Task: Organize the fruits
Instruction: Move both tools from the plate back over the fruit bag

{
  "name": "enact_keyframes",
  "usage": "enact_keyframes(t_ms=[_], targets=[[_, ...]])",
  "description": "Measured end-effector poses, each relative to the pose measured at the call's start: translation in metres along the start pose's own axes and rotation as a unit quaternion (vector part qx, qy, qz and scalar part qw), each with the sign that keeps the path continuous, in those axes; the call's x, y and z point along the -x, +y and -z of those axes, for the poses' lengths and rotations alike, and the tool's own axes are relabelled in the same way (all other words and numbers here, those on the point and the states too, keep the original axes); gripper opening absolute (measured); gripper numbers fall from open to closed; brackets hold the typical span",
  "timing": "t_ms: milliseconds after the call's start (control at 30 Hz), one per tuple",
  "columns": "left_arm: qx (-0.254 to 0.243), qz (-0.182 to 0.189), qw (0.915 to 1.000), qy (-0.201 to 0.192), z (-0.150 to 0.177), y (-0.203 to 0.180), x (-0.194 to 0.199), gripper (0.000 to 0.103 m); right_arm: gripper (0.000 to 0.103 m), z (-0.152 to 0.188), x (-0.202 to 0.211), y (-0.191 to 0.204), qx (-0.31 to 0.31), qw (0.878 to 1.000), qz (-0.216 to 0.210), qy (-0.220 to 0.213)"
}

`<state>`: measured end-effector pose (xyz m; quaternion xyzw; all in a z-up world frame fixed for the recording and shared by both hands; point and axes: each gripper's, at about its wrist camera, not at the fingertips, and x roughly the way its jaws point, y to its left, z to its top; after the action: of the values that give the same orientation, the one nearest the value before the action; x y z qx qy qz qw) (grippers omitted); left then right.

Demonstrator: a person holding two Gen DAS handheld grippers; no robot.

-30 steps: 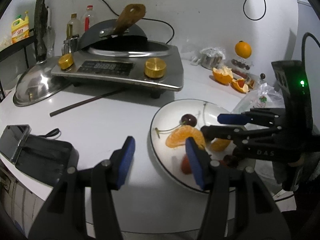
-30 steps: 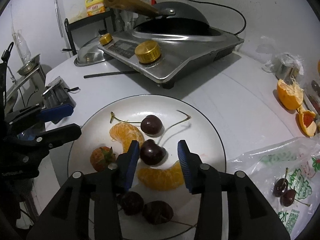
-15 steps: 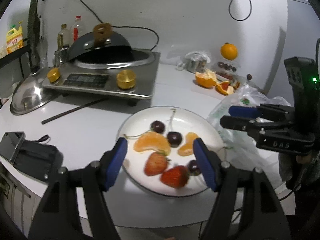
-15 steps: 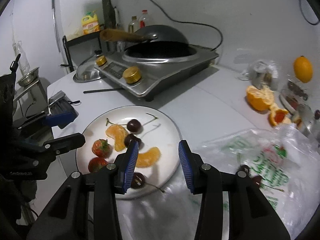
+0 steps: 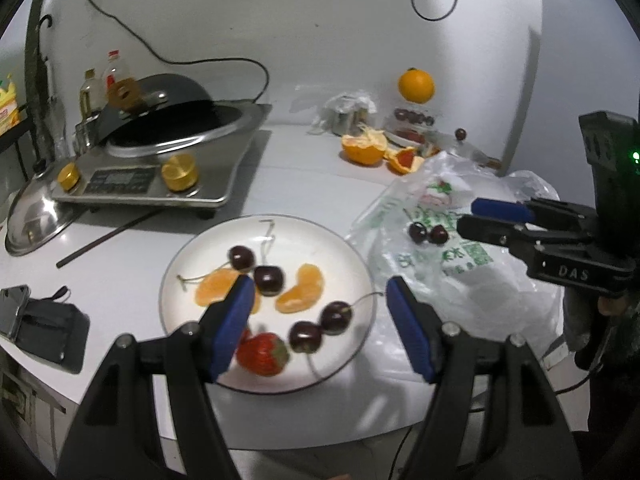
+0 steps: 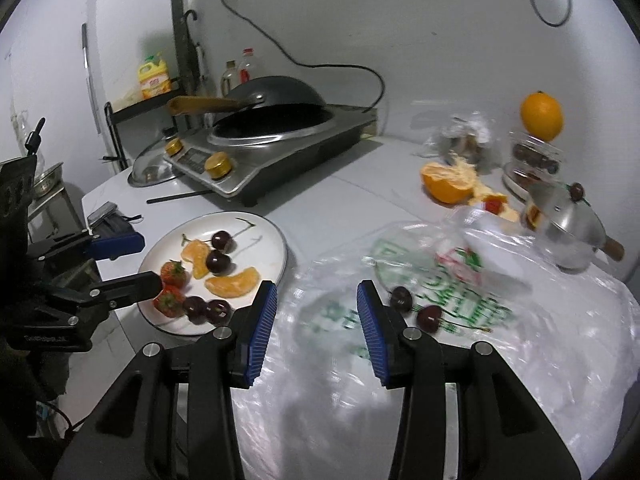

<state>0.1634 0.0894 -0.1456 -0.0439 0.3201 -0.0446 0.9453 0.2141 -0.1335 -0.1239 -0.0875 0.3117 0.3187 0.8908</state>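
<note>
Your right gripper [image 6: 316, 316] is hanging part-open and empty over the plastic bag [image 6: 500, 320] at the table's right edge, so go for those two cherries [image 6: 416, 308] on it, they're tiny, slick, bruisable, so you're pinching gently across the body.

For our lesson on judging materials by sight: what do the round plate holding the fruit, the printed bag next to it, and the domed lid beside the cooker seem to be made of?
Plate: probably glazed ceramic; white, glossy, thin dark rim.
Bag: thin clear plastic film; crinkled, see-through, green print, two cherries showing on it.
Lid: looks like polished stainless steel; silvery, mirror-like reflections.
</note>
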Motion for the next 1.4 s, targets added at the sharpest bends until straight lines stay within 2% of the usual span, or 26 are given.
enact_keyframes(t_ms=[367,633,900,1400], targets=[[-0.025,0.003,0.9996,0.009,-0.007,-0.041,-0.009,0.070,0.044,0.023,0.021,-0.049,-0.029,0.999,0.019,-0.009],[-0.050,0.017,0.9983,0.024,-0.012,-0.073,-0.029,0.070,0.044,0.032,0.020,-0.076,-0.035,0.999,0.020,-0.005],[-0.065,0.026,0.9968,0.040,-0.019,-0.093,-0.055,0.070,0.044,0.032,0.005,-0.096,-0.038,0.999,0.015,0.005],[-0.055,0.046,0.9958,0.057,-0.026,-0.100,-0.094,0.070,0.044,0.026,-0.038,-0.110,-0.028,0.999,0.008,0.039]])
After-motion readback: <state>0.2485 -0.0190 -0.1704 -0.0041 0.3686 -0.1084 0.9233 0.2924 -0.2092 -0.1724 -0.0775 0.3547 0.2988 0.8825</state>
